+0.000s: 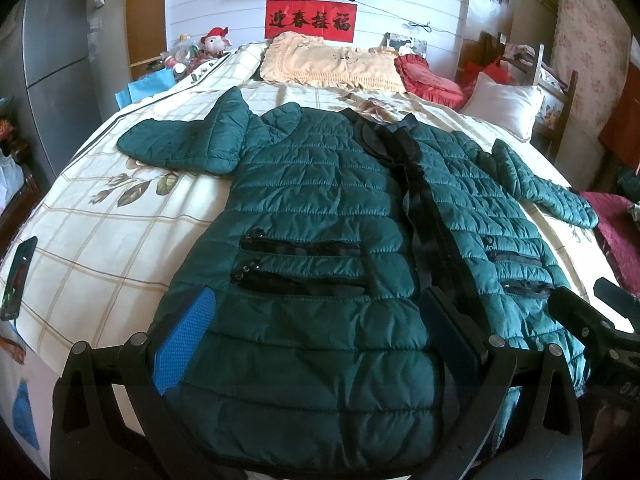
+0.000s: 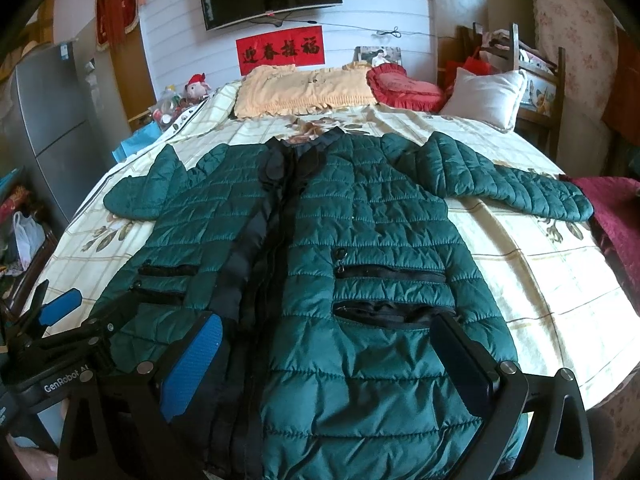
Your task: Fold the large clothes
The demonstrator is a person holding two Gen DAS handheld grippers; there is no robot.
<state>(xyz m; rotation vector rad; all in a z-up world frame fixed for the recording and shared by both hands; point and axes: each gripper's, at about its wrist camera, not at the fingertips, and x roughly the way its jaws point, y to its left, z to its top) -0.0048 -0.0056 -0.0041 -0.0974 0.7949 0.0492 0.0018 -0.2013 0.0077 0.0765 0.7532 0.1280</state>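
Note:
A dark green quilted jacket (image 1: 320, 216) lies front up on the bed, its black zipper strip down the middle and both sleeves spread out to the sides. It also shows in the right wrist view (image 2: 360, 232). My left gripper (image 1: 316, 320) is open and empty, hovering over the jacket's left hem half. My right gripper (image 2: 332, 344) is open and empty over the right hem half. The right gripper shows at the right edge of the left wrist view (image 1: 592, 320). The left gripper shows at the left edge of the right wrist view (image 2: 60, 320).
The bed has a cream checked floral sheet (image 1: 100, 240). A phone (image 1: 18, 280) lies on its left edge. Pillows (image 1: 332, 64) and a red cushion (image 2: 404, 88) sit at the head. A grey fridge (image 1: 56, 60) stands left. A maroon cloth (image 2: 616, 220) lies at the right edge.

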